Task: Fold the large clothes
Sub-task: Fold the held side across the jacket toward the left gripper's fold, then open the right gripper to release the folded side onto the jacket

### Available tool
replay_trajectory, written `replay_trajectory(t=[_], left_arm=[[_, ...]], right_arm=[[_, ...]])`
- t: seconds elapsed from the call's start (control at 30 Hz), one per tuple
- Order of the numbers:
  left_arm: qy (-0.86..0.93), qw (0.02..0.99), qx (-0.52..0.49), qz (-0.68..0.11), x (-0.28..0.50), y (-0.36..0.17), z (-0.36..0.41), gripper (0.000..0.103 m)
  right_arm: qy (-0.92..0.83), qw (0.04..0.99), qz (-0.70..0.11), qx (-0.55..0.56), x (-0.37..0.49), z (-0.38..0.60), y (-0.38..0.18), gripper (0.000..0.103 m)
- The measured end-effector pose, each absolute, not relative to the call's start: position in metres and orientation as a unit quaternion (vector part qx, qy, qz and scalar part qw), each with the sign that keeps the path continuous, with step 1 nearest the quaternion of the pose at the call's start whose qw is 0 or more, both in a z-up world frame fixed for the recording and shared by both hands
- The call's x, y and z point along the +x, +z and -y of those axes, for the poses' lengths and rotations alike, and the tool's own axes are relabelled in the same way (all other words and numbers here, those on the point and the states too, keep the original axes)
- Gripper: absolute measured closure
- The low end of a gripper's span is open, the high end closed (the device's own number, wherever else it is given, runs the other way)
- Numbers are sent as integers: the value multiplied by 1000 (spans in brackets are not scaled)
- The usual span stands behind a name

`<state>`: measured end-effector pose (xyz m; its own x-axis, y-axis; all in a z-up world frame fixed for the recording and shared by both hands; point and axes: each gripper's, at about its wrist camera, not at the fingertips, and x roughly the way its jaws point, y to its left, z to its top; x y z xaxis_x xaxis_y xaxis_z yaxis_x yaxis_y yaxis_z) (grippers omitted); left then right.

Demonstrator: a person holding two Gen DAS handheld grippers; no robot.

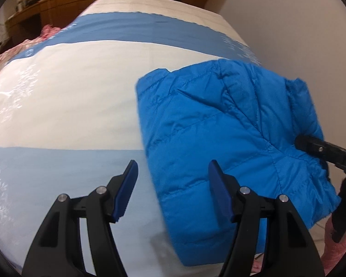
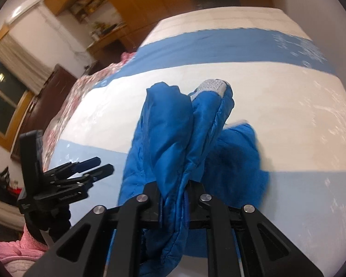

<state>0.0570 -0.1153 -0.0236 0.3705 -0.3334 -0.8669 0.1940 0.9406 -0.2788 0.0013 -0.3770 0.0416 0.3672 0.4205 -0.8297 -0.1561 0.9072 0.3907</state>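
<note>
Blue quilted puffer jacket [image 2: 173, 143], no legible label; right gripper [image 2: 173, 198] fingers clamped on its bunched fabric. Left gripper [image 1: 173, 191] fingers apart, empty, jacket just beyond, over bed [image 1: 80, 92].

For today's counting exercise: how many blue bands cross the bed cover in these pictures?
2. A dark blue band runs across the far end of the cover; a pale blue band crosses the near part, under the jacket. More may lie hidden out of view.
</note>
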Motion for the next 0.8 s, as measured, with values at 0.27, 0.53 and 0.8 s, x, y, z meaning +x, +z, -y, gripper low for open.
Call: replay_trajectory(t=[0.27,0.53,0.8], left_arm=[[-217,803,-55,-553,45,-43,160,42],[-223,786,-42,-575,32,-76,166,42],[-222,787,-56,-574,37,-85,163,40]], right_arm=[[125,788,-576,180,-14,428,-25,90],[115,773,-586,212,-29,439,-79,84],[117,770,-582,234,-29,442,-96,79]])
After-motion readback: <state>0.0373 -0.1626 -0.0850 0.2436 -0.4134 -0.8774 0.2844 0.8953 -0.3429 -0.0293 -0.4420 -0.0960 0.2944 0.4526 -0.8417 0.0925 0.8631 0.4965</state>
